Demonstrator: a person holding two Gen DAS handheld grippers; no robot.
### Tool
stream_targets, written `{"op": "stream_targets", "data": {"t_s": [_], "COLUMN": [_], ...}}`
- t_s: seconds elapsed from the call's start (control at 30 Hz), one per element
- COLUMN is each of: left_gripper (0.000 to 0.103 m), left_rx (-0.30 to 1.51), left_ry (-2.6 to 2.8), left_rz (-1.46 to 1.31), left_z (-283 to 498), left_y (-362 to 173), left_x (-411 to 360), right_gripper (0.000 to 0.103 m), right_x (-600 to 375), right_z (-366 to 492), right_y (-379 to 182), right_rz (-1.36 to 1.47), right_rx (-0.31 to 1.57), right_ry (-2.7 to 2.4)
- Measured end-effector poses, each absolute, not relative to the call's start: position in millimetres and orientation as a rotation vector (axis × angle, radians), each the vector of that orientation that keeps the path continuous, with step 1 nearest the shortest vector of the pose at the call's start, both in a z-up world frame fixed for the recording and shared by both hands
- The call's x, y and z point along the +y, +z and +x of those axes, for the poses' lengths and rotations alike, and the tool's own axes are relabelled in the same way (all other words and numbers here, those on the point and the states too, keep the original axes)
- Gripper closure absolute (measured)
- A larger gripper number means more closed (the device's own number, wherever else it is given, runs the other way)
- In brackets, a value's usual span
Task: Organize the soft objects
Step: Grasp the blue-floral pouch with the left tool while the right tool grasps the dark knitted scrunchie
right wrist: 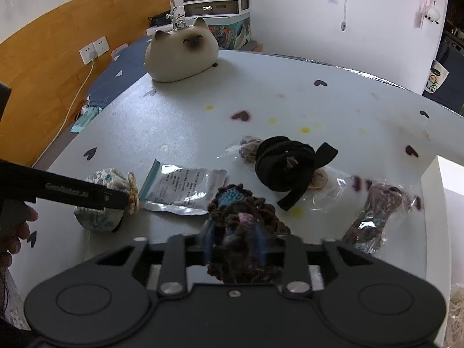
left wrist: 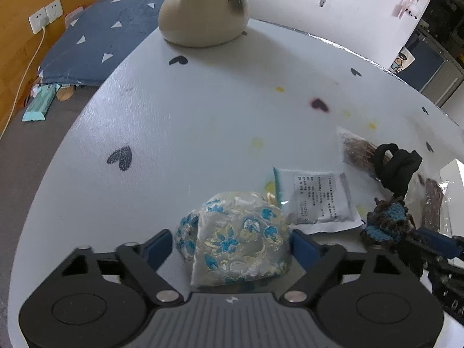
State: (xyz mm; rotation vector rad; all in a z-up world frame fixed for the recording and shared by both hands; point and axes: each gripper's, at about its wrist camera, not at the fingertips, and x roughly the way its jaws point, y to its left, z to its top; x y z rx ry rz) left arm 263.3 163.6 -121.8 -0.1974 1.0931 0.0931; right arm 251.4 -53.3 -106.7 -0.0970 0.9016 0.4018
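Note:
A floral blue-and-white fabric pouch [left wrist: 235, 240] lies on the white table [left wrist: 188, 121] between the fingers of my left gripper [left wrist: 232, 246], which stands open around it; a small gap shows on the left side. It also shows in the right wrist view [right wrist: 101, 200] under the left gripper's arm [right wrist: 72, 192]. My right gripper [right wrist: 235, 240] is shut on a brown-and-blue crocheted piece [right wrist: 240, 226], also seen in the left wrist view [left wrist: 385, 223]. A rolled black strap [right wrist: 285, 168] lies beyond it.
A cream cat plush [right wrist: 181, 55] sits at the table's far side. A foil sachet [right wrist: 182, 191], a bagged brown crochet item [right wrist: 374, 214] and a bagged twine bundle [right wrist: 250, 148] lie on the table. A white box [right wrist: 443, 203] stands at right.

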Motion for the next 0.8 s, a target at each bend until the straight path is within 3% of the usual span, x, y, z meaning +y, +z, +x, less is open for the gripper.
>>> {"op": "stream_targets", "data": {"t_s": [0.13,0.23,0.3,0.37,0.47,0.8], "left_gripper": [0.028,0.032,0.035,0.037,0.039,0.04], "left_rx": [1.09,1.086,1.08,1.071,1.062,1.026], "left_ry": [0.089,0.085,0.08,0.075,0.065,0.024], "left_rz": [-0.197,-0.203,-0.214,-0.224,-0.241,-0.256], "left_z": [263,261,259,257,253,236], "left_y": [-122,-121,-120,-119,-117,-106], "left_x": [164,164,165,166,168,163], "right_gripper": [0.045,0.044,0.049,0.065,0.073,0.082], "right_x": [-50,-48,-50,-52,-59,-62], "right_z": [249,248,249,250,249,234], "right_y": [-110,-113,-113,-114,-113,-101], "right_rz": [-0.122,-0.13,-0.122,-0.108,-0.07,-0.06], "right_rx": [0.925,0.944,0.946,0.95,0.949,0.882], "right_ry": [0.413,0.415,0.403,0.385,0.378,0.389]}}
